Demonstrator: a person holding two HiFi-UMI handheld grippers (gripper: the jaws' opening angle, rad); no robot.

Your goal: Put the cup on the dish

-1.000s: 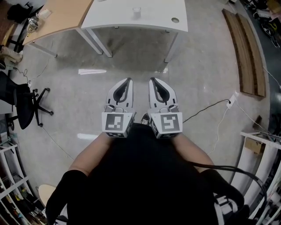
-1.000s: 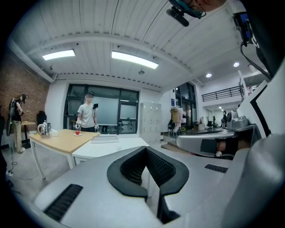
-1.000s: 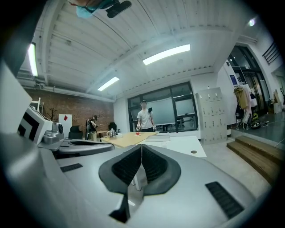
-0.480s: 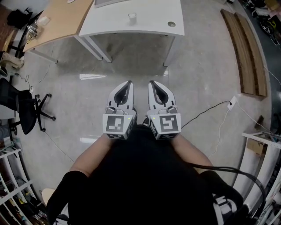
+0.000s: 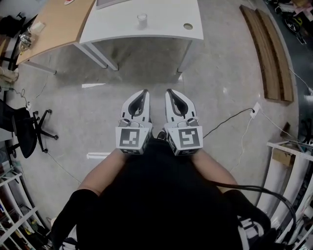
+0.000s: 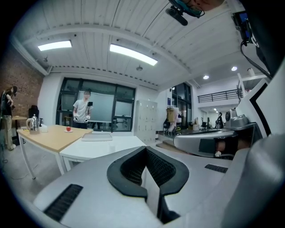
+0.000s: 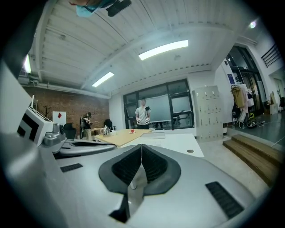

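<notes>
A small clear cup (image 5: 142, 20) stands on the white table (image 5: 161, 30), far ahead of both grippers. On the wooden table (image 5: 54, 24) to its left, a small dish with something red on it (image 6: 68, 130) shows in both gripper views (image 7: 132, 131). My left gripper (image 5: 143, 93) and right gripper (image 5: 169, 92) are held side by side in front of the person's body, over the floor. Both are shut with nothing between the jaws, as the left gripper view (image 6: 145, 150) and the right gripper view (image 7: 141, 147) confirm.
A flat grey tray-like thing (image 5: 110, 3) lies on the white table behind the cup. An office chair (image 5: 27, 122) stands at the left, wooden steps (image 5: 271, 53) at the right, and a cable with a plug strip (image 5: 254, 110) lies on the floor. A person (image 6: 82, 109) stands far off.
The white table and cup have slid lower and nearer in the head view. Both grippers keep the same shut, side-by-side pose.
</notes>
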